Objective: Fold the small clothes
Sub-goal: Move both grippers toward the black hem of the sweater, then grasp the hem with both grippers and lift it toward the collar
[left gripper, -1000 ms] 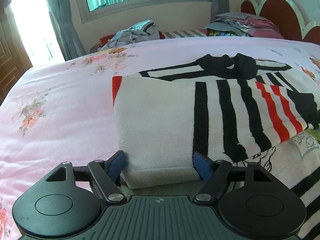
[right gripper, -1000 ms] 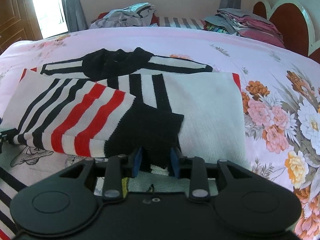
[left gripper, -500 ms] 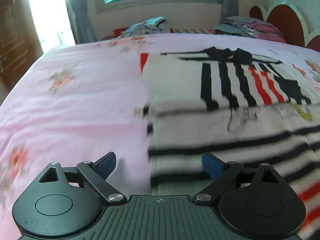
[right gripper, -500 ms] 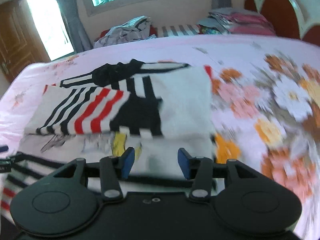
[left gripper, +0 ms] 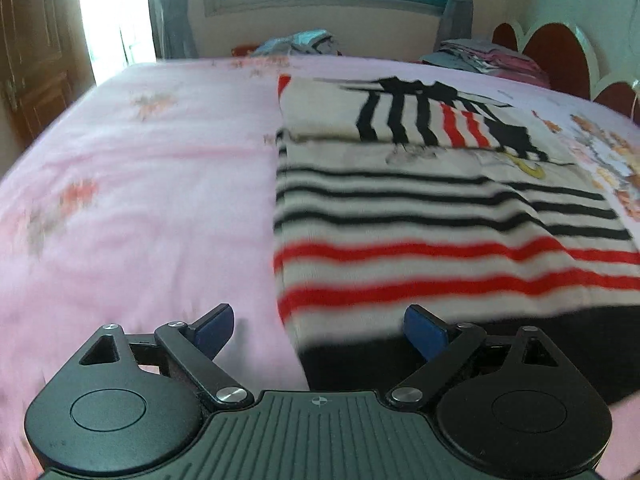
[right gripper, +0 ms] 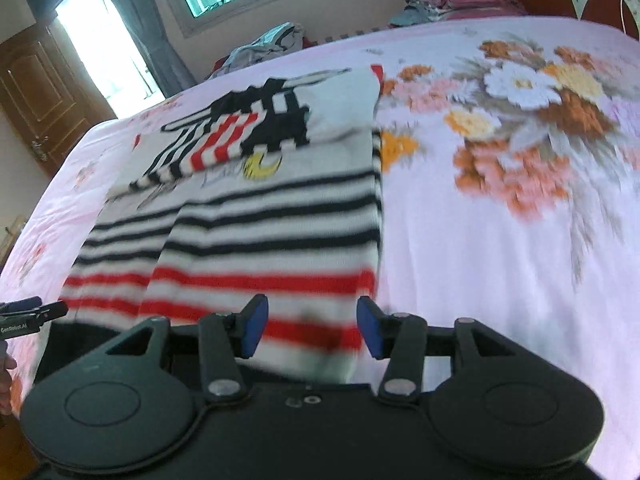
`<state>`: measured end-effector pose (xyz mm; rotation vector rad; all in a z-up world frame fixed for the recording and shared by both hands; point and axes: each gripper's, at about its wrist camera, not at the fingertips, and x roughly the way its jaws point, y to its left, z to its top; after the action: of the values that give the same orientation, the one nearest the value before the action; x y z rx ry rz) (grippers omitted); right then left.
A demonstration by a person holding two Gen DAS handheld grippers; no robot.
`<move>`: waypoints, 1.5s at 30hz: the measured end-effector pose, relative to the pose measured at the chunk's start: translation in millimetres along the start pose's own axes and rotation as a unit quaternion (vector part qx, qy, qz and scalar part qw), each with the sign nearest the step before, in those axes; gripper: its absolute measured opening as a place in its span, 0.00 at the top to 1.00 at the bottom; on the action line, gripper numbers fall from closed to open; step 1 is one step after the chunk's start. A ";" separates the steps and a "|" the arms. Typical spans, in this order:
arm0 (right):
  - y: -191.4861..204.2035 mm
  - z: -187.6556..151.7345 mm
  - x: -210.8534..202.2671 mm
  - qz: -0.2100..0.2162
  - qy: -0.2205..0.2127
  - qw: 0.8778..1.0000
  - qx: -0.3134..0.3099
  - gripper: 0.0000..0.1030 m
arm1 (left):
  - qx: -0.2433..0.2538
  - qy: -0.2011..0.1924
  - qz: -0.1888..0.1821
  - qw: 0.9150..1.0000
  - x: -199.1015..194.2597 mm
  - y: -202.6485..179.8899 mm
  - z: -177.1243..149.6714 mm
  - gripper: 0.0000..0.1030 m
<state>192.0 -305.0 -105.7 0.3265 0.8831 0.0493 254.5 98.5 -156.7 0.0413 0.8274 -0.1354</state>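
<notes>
A small white sweater with black and red stripes [left gripper: 440, 216] lies flat on the pink bed, its sleeves folded across the chest at the far end; it also shows in the right wrist view [right gripper: 256, 216]. My left gripper [left gripper: 318, 330] is open and empty, hovering over the sweater's near left hem corner. My right gripper [right gripper: 310, 326] is open and empty, above the near right hem. The left gripper's tip [right gripper: 32, 310] shows at the left edge of the right wrist view.
The pink floral bedspread [left gripper: 140, 200] stretches left; big flower prints [right gripper: 520, 120] lie to the right. Piles of clothes [left gripper: 304, 40] and folded laundry [left gripper: 488, 56] sit at the far edge by the red headboard [left gripper: 556, 60]. A wooden door [right gripper: 40, 96] stands at left.
Both grippers let go of the folded sleeves, opened, and pulled back toward the sweater's near hem. The sleeves now lie folded across the chest.
</notes>
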 end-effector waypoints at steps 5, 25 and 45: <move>-17.2 -28.9 -10.8 0.037 0.011 0.998 0.050 0.54 | -0.072 0.022 -0.052 0.996 -12.8 15.9 -32.7 0.40; -29.5 -48.8 14.2 0.160 0.049 0.973 0.160 0.59 | -0.306 0.044 -0.289 0.906 26.0 59.4 -59.7 0.41; -40.0 -49.3 3.4 0.140 0.047 0.983 0.113 0.94 | -0.270 0.016 -0.186 0.945 15.4 48.8 -64.4 0.95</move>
<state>152.8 -329.6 -149.3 0.6652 0.9336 0.2270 224.4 150.9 -212.5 -0.6343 0.8764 -0.2599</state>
